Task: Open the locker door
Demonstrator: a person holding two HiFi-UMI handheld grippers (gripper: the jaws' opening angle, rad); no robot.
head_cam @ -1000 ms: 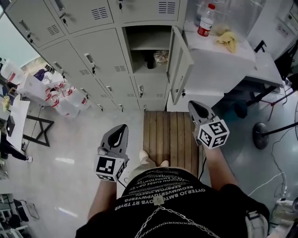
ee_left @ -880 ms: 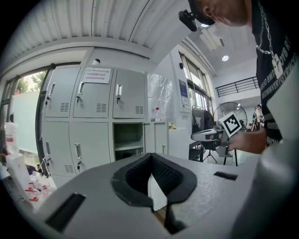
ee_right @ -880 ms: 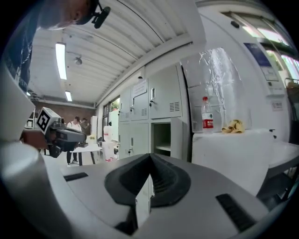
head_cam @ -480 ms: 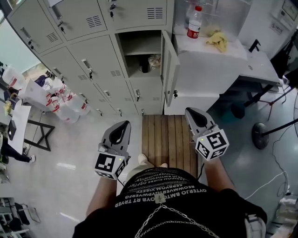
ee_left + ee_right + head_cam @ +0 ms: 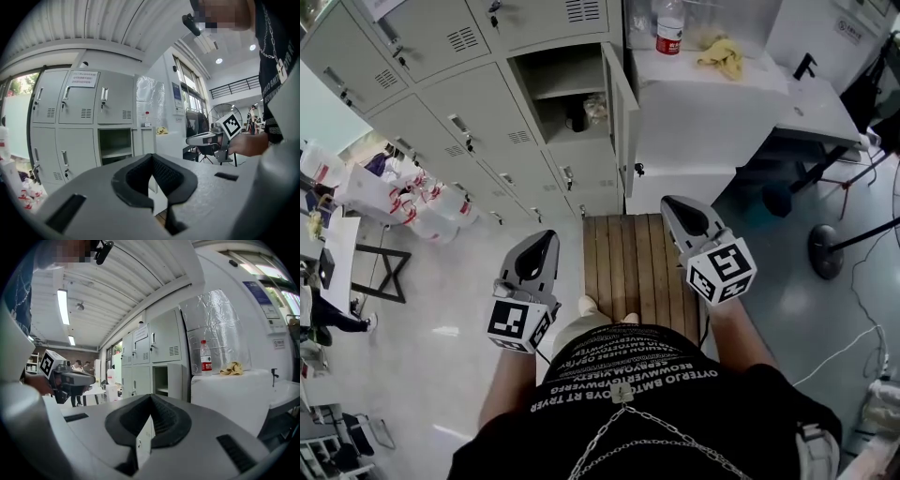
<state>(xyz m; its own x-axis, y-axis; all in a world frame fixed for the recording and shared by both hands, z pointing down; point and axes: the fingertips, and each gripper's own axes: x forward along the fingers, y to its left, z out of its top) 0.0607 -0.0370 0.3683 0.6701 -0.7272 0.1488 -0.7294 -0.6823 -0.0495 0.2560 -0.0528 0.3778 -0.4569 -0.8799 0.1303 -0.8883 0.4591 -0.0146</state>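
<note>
1. The left tongs, grey with a black-and-white marker cube, are seen pressed together on nothing, at 9 o'clock of the wooden slatted platform. They have been raised a little over the last second.
2. The grey metal locker door stands at 12 o'clock of that platform, already swung wide beside its open compartment. It has drifted up and left in the head view.
3. The right tongs, at 2 o'clock of the platform, are likewise closed and empty, well apart from the door.
4. The opening is judged complete; nothing further is needed from either tool.
</note>
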